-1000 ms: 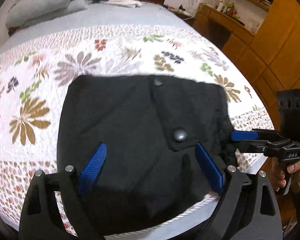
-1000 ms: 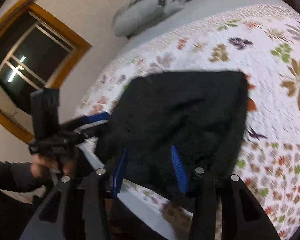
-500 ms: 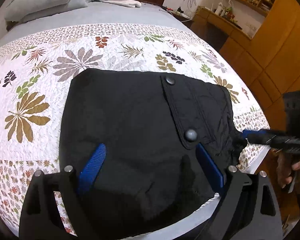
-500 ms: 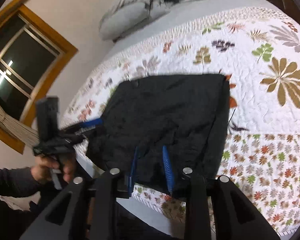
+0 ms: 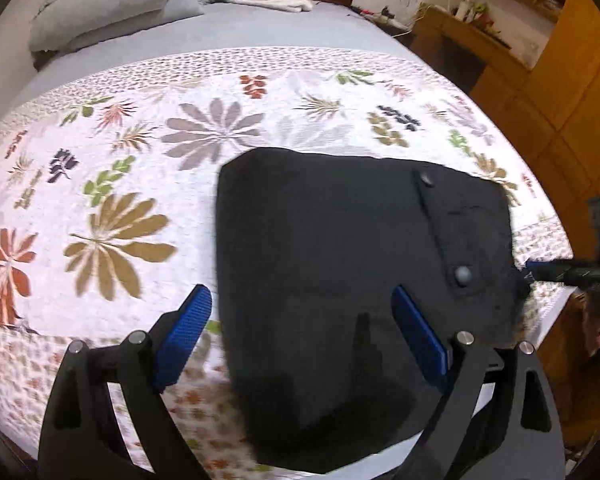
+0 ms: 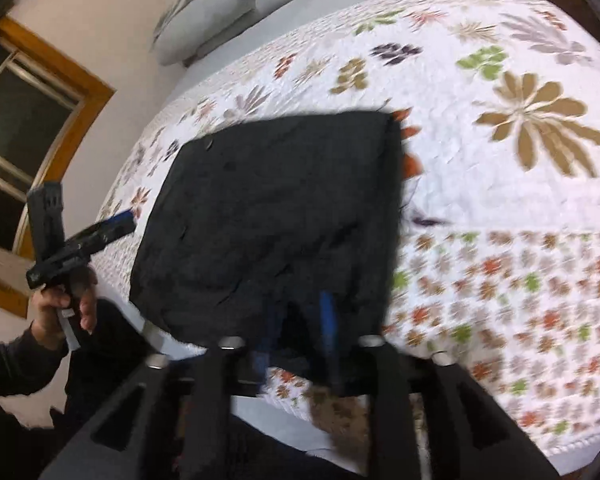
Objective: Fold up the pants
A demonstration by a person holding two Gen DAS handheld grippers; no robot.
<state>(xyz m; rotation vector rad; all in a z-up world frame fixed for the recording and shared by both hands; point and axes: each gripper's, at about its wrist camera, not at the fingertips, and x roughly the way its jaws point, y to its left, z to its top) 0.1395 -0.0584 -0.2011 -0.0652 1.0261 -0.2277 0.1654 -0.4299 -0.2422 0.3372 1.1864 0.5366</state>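
The black pants (image 5: 340, 260) lie folded into a rough rectangle on the floral quilt, with a buttoned pocket flap (image 5: 462, 274) at their right side; they also show in the right wrist view (image 6: 276, 216). My left gripper (image 5: 304, 336) is open and empty above the near left edge of the pants, one finger over the quilt. My right gripper (image 6: 298, 320) has its blue fingers close together at the near edge of the pants. Motion blur hides whether cloth is pinched there. Its tip also shows in the left wrist view (image 5: 540, 270) at the pants' right edge.
The quilt (image 5: 140, 184) covers a bed with grey pillows (image 5: 112, 12) and folded clothes at its head. Wooden cabinets (image 5: 560, 92) stand to the right of the bed. A window (image 6: 24, 128) and wall lie on the other side. The bed edge runs just below the pants.
My left gripper has shifted left, so its left finger is now over the quilt. My right gripper's fingers have closed in from wide apart at the pants' edge.
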